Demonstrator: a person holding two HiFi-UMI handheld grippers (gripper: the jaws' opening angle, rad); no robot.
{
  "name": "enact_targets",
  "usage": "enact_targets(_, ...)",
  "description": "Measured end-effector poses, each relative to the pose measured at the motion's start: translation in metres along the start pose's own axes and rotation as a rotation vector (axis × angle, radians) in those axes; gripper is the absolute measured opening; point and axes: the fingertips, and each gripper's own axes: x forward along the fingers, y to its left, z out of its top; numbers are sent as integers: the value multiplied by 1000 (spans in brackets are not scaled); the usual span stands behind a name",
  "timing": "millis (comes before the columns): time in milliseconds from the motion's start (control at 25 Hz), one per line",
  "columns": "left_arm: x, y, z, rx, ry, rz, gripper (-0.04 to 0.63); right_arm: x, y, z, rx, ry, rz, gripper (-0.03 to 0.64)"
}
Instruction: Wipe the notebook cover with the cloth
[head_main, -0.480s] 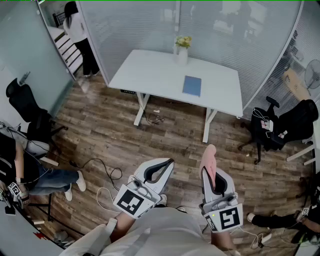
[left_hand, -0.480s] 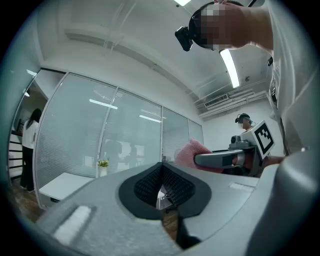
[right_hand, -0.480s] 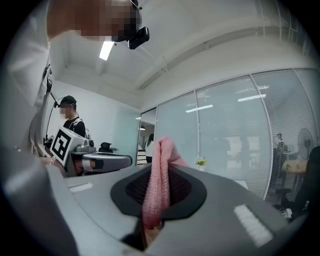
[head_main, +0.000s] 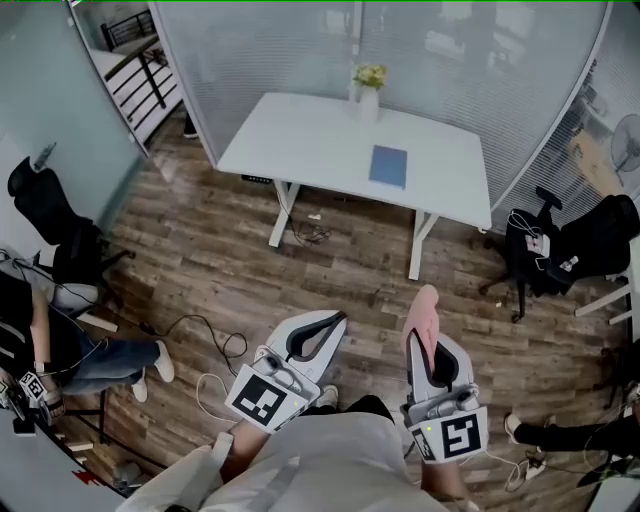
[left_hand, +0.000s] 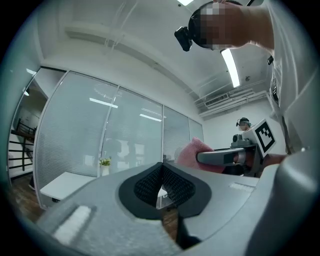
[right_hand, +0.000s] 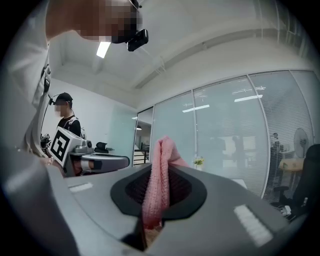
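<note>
The right tool clamps the pink cloth; the left tool is closed, empty; blue notebook lies on the far worktop

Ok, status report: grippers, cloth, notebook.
Left gripper shut, empty. Right gripper shut on pink cloth. Blue notebook flat on white table, far ahead. Vase behind it, cover bare.
</note>
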Motion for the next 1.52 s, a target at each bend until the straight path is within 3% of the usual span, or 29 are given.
enact_targets(320, 8, 24, -13, -31, 21, 13, -3, 22, -11, -17, 45, 33, -11, 31)
enact_targets(680, 61, 62, -23, -26, 25, 16, -3, 72, -53, -32, 68, 36, -5, 31)
enact_targets(1520, 316, 151, -24, -7, 26, 26, -3, 212, -283, -40, 104, 6, 4, 29)
